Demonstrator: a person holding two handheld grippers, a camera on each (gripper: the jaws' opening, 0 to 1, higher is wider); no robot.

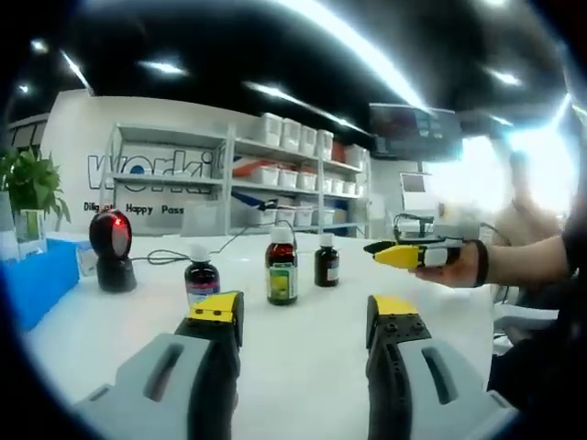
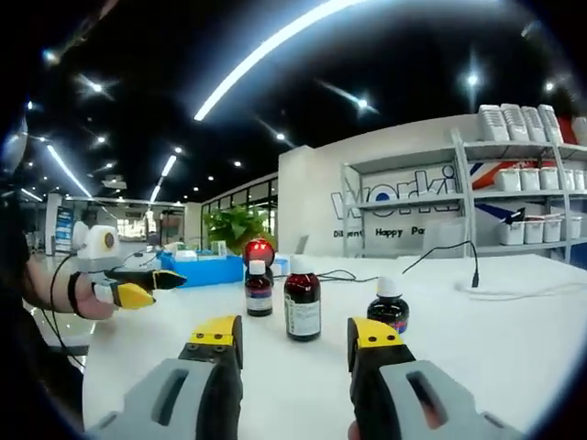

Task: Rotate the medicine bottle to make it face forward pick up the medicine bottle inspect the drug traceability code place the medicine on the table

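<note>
On the white tabletop [image 1: 303, 367] three dark brown medicine bottles with white caps stood upright and apart in a loose row: in the left gripper view, one with a bluish label [image 1: 201, 278] nearest, a taller one with a green and yellow label [image 1: 282, 267] in the middle, and a smaller one [image 1: 326, 262] beyond. A black barcode scanner with a red glowing window [image 1: 113, 244] stood near them, with a blue tray [image 1: 37, 284] at the table's edge. The left gripper [image 1: 304, 321] and the right gripper [image 2: 297, 337] both hovered over the table short of the bottles, their yellow-tipped jaws spread and grasping nothing.
</note>
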